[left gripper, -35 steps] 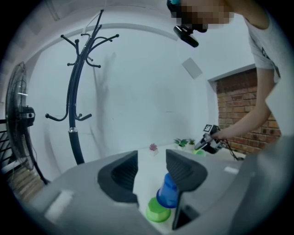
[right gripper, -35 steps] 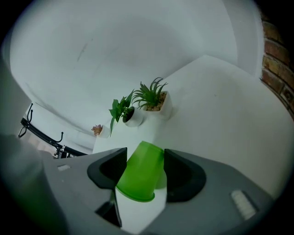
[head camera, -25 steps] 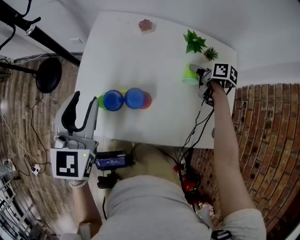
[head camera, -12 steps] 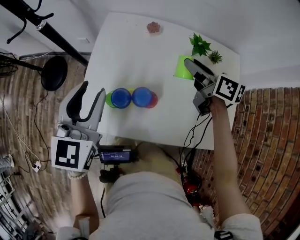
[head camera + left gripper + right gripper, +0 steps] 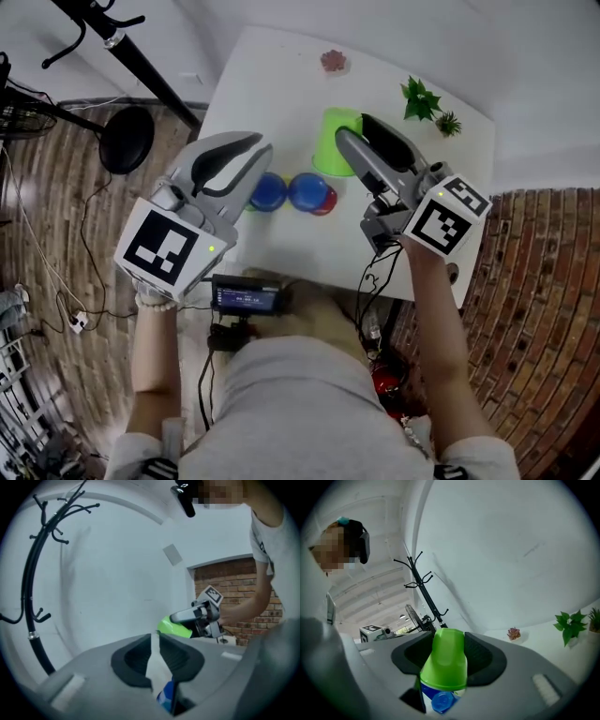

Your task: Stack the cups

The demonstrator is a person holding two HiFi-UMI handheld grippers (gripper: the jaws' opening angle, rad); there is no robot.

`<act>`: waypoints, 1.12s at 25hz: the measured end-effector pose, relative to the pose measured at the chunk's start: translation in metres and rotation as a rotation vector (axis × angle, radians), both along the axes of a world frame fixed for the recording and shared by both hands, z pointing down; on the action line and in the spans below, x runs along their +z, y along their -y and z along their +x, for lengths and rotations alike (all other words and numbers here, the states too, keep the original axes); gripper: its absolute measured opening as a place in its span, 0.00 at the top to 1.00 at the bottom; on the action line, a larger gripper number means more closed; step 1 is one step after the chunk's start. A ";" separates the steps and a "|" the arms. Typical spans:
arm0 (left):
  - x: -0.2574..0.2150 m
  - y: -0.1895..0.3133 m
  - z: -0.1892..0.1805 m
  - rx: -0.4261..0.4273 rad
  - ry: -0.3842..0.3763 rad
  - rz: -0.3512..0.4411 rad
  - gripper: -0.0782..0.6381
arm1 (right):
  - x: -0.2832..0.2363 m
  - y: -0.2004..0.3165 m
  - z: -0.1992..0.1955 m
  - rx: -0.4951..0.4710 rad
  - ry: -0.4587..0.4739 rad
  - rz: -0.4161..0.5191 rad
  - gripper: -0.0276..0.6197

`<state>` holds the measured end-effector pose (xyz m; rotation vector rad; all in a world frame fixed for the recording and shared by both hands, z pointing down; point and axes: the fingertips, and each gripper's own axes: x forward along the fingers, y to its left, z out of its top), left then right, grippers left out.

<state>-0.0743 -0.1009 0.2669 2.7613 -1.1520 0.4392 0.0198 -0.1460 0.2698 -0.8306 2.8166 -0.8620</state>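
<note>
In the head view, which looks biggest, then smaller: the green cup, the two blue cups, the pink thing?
1. green cup, but it is held up nearer the camera, so unsure.
2. left blue cup and right blue cup: alike; left partly hidden.
3. pink thing.

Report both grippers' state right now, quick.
Left gripper: jaws have just been closing, a narrow slit left, nothing between them.
Right gripper: closed on the green cup.

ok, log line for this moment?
left gripper: jaws just closing, nothing between | right gripper: jaws on green cup | blue cups: on table
</note>
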 end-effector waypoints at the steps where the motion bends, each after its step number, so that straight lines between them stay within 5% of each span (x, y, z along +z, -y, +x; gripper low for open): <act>1: 0.001 0.004 0.002 0.016 0.007 0.002 0.82 | -0.003 -0.004 -0.008 -0.012 0.001 0.017 0.63; 14: 0.021 0.008 0.019 0.141 0.104 0.058 0.90 | 0.001 -0.036 -0.049 -0.057 -0.063 0.143 0.63; 21: 0.024 0.001 0.018 0.144 0.133 0.094 0.90 | 0.011 -0.050 -0.053 -0.077 -0.183 0.240 0.63; 28: 0.025 -0.006 0.017 0.121 0.165 0.130 0.90 | 0.016 -0.058 -0.054 -0.065 -0.180 0.300 0.63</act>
